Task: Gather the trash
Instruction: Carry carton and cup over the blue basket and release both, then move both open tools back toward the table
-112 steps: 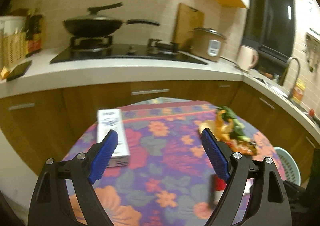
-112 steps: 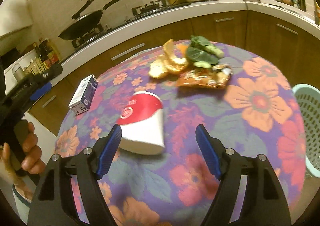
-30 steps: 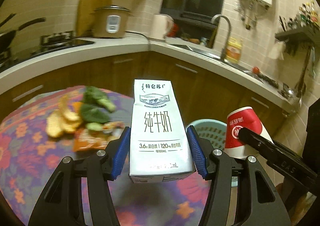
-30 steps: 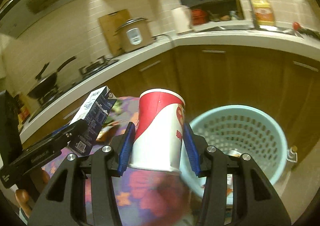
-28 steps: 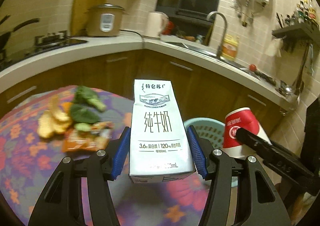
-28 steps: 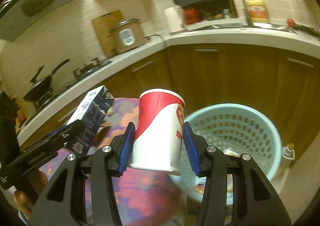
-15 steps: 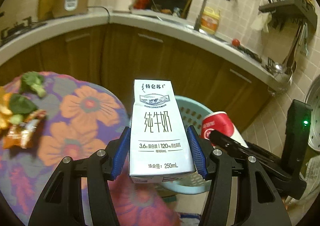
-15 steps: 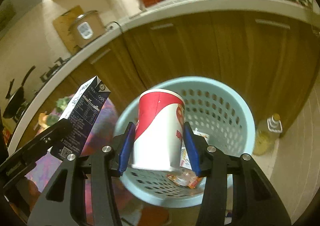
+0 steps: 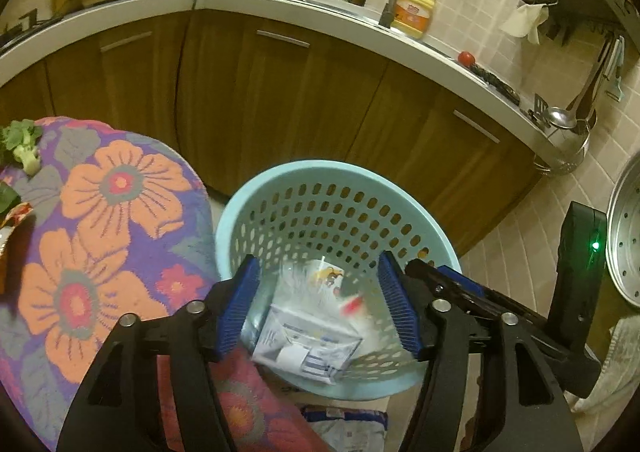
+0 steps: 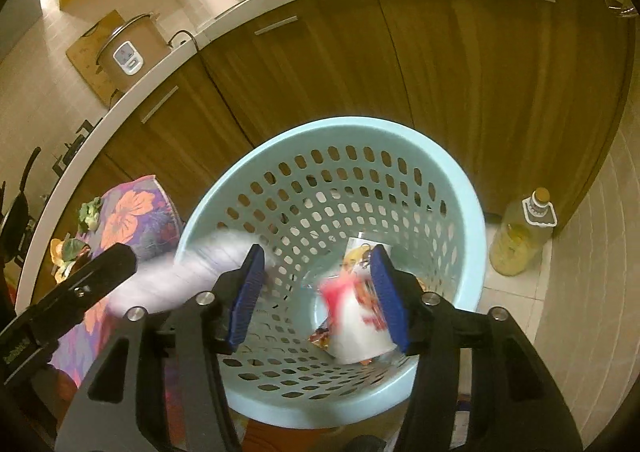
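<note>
A light blue perforated basket [image 9: 280, 188] [image 10: 460, 212] stands on the floor beside the flowered table. My left gripper [image 9: 320, 308] is open above the basket; the milk carton [image 9: 308, 348] falls, blurred, inside the basket below it. My right gripper [image 10: 316, 292] is open over the basket; the red and white paper cup [image 10: 352, 316] drops, blurred, into the basket onto older wrappers. The carton shows as a white smear [image 10: 192, 264] in the right wrist view. Vegetable scraps [image 9: 20, 148] lie on the table at the left.
The round table with the flowered cloth [image 9: 100, 232] is left of the basket. Brown cabinets [image 9: 280, 92] and a white counter run behind. An oil bottle [image 10: 524, 232] stands on the floor right of the basket. A plastic bag [image 9: 344, 428] lies on the floor.
Both grippers moved from the table to above the basket, then opened. The milk carton and the paper cup left the jaws and are falling into the basket.
</note>
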